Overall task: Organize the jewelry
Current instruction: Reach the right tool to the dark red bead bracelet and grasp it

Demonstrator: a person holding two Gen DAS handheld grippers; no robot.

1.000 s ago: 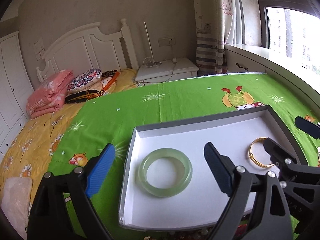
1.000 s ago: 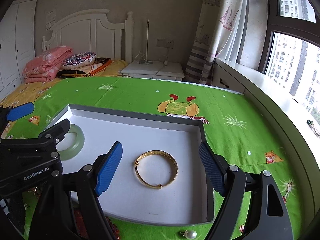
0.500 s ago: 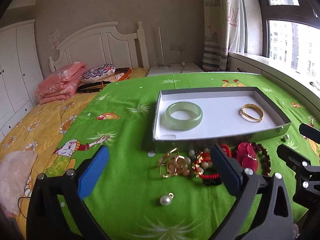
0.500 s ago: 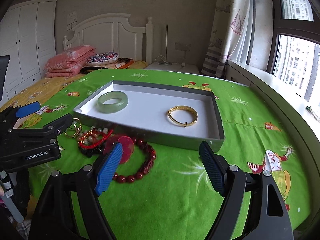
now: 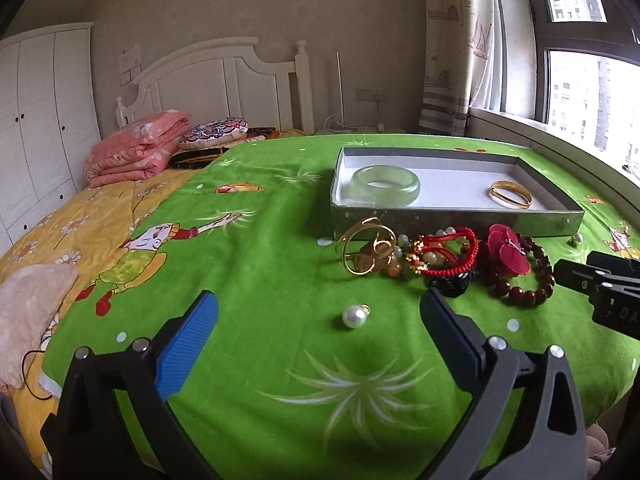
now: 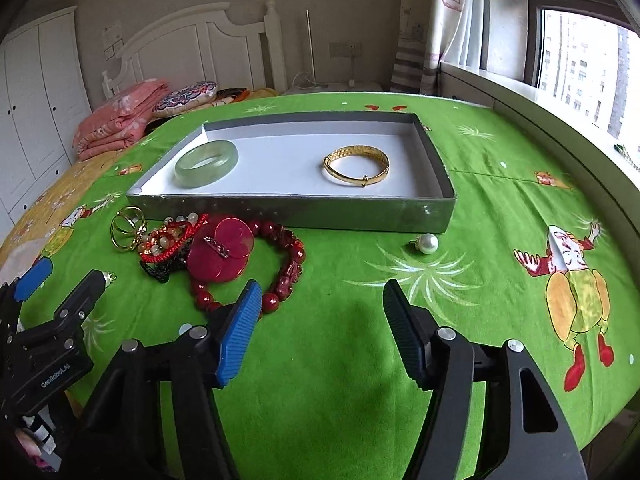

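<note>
While both grippers were low over the tray (image 6: pixel 288 212) one second ago, they have now pulled back toward the near edge of the bed, so the whole green blanket (image 5: pixel 260 280) comes into view. I judge this to mean that two pieces are already sorted and the next piece must be chosen from the loose heap.

Inside the tray, the jade bangle (image 6: pixel 206 162) lies flat at the 9 o'clock end and the gold bangle (image 6: pixel 356 165) lies flat toward 3 o'clock, well apart from each other. The tray's long axis runs from 9 to 3 o'clock in the right wrist view.

Just in front of the tray's near wall is the unsorted heap: gold rings (image 6: pixel 127 229), a red cord bracelet (image 6: pixel 172 244), a red disc ornament (image 6: pixel 220 254) and a dark red bead bracelet (image 6: pixel 280 268), touching and partly overlapping. The heap also stretches from 9 to 3 o'clock, parallel to the tray.

One pearl (image 5: pixel 354 317) lies alone, at 12 o'clock between the jaws of the left gripper (image 5: pixel 318 334). A second pearl (image 6: pixel 426 244) lies near the tray's right corner, at about 1 o'clock from the right gripper (image 6: pixel 320 320).

Both grippers have their jaws spread wide and hold nothing.
</note>
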